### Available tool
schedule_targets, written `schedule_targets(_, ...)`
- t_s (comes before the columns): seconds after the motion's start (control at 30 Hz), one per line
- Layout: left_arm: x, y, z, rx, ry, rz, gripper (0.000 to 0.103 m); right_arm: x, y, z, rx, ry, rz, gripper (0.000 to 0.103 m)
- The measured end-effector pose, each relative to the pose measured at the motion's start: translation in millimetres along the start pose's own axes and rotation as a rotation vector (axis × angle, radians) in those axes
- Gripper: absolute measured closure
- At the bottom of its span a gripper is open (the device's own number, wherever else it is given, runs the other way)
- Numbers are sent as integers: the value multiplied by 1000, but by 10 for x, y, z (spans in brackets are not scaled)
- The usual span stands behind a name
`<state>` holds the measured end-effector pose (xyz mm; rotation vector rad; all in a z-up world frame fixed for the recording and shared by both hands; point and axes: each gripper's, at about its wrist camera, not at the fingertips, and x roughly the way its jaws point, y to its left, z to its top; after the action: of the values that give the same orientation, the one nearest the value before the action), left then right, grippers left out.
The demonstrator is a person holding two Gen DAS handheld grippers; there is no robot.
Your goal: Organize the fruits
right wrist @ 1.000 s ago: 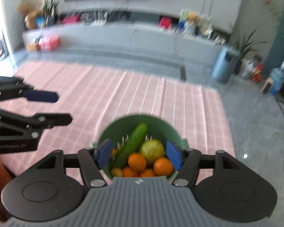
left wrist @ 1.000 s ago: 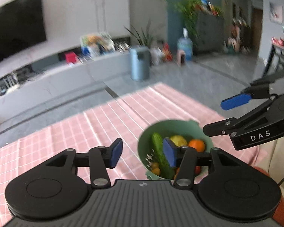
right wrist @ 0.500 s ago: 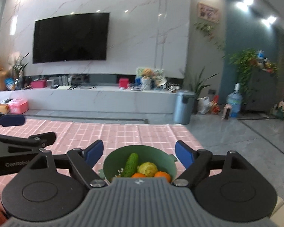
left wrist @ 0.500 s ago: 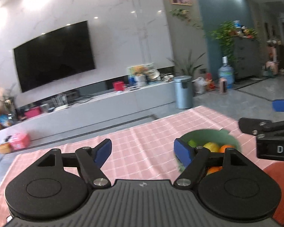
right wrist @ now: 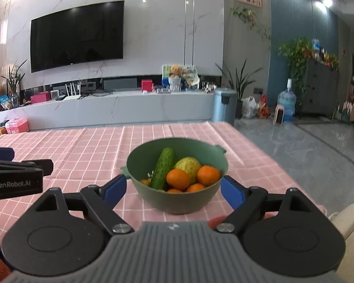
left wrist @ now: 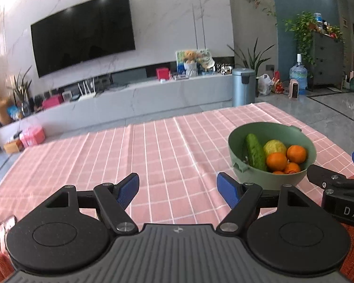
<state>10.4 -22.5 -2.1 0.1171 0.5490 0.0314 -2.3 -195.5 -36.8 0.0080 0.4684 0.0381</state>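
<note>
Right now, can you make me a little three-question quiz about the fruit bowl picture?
1. True or false: the green bowl stands on a pink checked cloth.
2. What long green thing leans in the bowl?
3. Which gripper has the bowl framed between its fingers? A left, B right.

Key:
1. True.
2. The cucumber.
3. B: the right gripper, jaws opening and touching nothing; the left gripper frames only cloth.
</note>
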Motion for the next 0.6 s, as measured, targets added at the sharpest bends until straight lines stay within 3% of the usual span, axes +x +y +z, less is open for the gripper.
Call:
schedule_targets(0.17,29,-34,-204,18,45,1,15,65,29,-52,-9,0,15,17)
schedule_targets(0.6,97,-31,-287,21,101,-13,15,154,-18,-89,24,26,32,17)
